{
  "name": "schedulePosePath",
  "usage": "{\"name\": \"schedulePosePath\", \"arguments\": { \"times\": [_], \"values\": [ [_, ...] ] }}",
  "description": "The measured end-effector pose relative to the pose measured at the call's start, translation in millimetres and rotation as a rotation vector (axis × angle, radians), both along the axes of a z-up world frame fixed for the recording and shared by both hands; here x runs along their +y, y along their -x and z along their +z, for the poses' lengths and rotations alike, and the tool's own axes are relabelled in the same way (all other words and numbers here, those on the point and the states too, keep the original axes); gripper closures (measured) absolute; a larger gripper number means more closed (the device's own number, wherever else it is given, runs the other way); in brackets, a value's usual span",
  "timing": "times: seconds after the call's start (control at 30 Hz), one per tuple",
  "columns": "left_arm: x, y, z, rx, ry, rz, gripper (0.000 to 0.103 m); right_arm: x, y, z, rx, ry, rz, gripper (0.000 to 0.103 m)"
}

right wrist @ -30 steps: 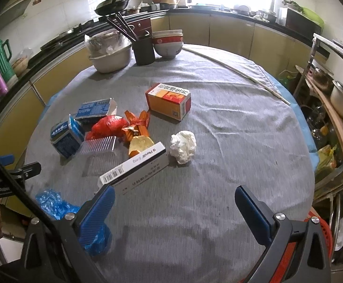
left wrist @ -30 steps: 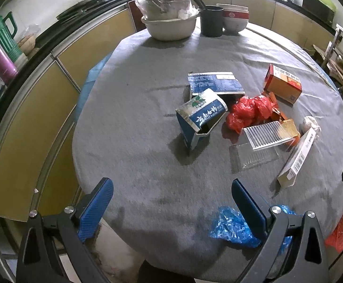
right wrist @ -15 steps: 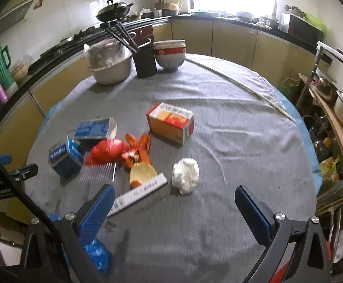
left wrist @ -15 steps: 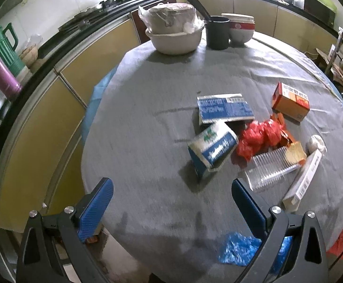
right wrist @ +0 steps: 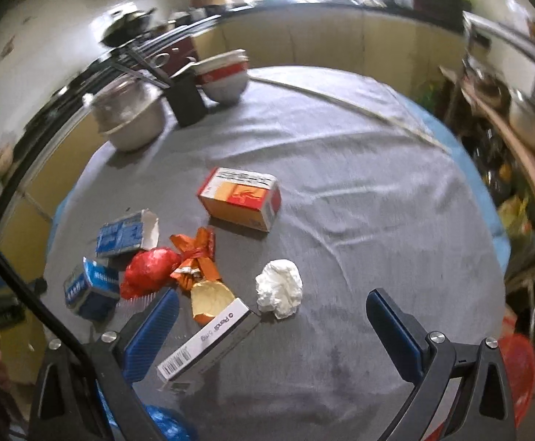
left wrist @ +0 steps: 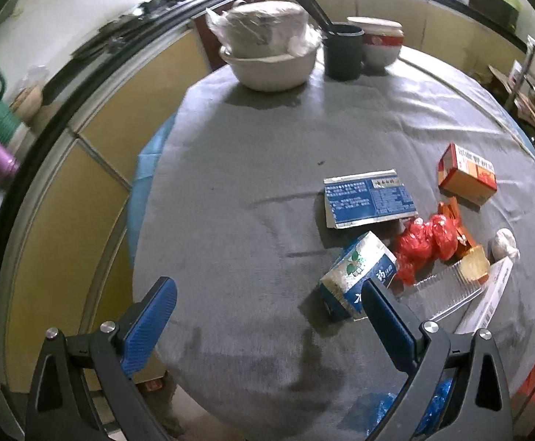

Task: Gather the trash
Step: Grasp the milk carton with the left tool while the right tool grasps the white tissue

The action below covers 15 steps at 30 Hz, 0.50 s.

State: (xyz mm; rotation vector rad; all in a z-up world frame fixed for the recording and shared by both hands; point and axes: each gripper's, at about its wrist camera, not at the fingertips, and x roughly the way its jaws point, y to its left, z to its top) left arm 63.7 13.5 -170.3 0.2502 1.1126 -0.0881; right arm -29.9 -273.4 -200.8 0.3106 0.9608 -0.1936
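Trash lies on a round table with a grey cloth (left wrist: 252, 169): a blue-white carton (left wrist: 357, 275), a flat blue packet (left wrist: 368, 202), a red bag (left wrist: 423, 244), an orange box (right wrist: 240, 198), a crumpled white tissue (right wrist: 280, 288), a long white box (right wrist: 208, 340), orange and gold wrappers (right wrist: 196, 259) and a clear ribbed tray (left wrist: 447, 292). My left gripper (left wrist: 267, 308) hangs open above the near-left table edge, the carton by its right finger. My right gripper (right wrist: 273, 325) is open over the long white box and tissue, holding nothing.
At the table's far side stand a covered white bowl (left wrist: 271, 55), a dark cup with chopsticks (left wrist: 343, 49) and stacked red-white bowls (left wrist: 379, 44). A blue plastic bag (left wrist: 377, 409) hangs at the near edge. Yellow cabinets ring the room. A red basket (right wrist: 517, 364) sits low right.
Both grippers have drawn back and risen, so the trash now sits lower and further right in the left view and nearer the right gripper's fingers. Both stayed open.
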Motion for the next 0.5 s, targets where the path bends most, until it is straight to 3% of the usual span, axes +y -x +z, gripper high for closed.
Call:
{"name": "schedulePosePath", "arguments": {
  "times": [0.13, 0.3, 0.5],
  "values": [
    [-4.3, -9.6, -7.0, 0.034, -0.003, -0.045, 0.003, -17.6, -10.8, -7.1, 0.061, -0.118, -0.061, 0.006],
    [-15.5, -15.6, -17.5, 0.109, -0.001, -0.123, 0.003, -27.4, -28.5, -21.9, 0.176, -0.224, -0.071, 0.020],
    [-29.4, -14.4, -25.0, 0.133, 0.008, -0.178, 0.003, -30.6, -47.2, -42.8, 0.286, -0.256, -0.076, 0.031]
  ]
}}
